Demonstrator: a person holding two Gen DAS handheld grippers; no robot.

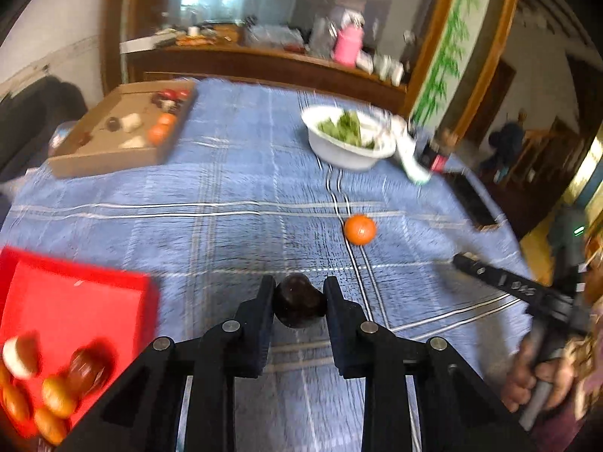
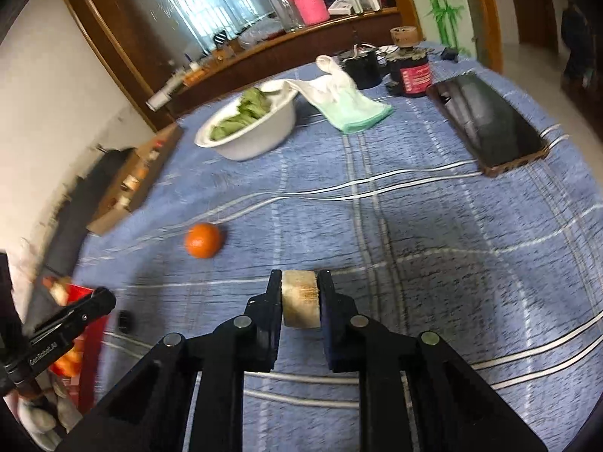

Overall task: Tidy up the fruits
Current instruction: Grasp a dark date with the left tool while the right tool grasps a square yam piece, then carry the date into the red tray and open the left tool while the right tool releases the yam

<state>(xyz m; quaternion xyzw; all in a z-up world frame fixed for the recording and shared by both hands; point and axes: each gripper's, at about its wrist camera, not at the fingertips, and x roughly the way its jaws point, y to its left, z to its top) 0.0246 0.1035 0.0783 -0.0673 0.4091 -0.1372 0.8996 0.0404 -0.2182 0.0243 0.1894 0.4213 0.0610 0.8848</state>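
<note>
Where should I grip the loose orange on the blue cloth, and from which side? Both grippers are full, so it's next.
Grip the orange across its widest middle, coming straight down from above. It is round and sits alone on the tablecloth, with open cloth on every side, so the fingers can straddle it freely. Low, sideways contact would likely roll it. The white bowl stands well behind it.

A dark, almost black rounded fruit (image 1: 299, 300) sits pinched between the fingers of the left tool (image 1: 299, 293), held above the blue checked table (image 1: 233, 226). A pale, cream-coloured cylindrical piece (image 2: 300, 298) with a browned face is clamped in the right tool (image 2: 300, 293). One orange mandarin (image 1: 360, 229) lies alone on the cloth. A red tray (image 1: 75, 301) at the near left holds several orange fruits, a white-and-brown piece and a reddish-brown one. A cardboard box (image 1: 124, 128) at the far left holds more mixed fruit.
</note>
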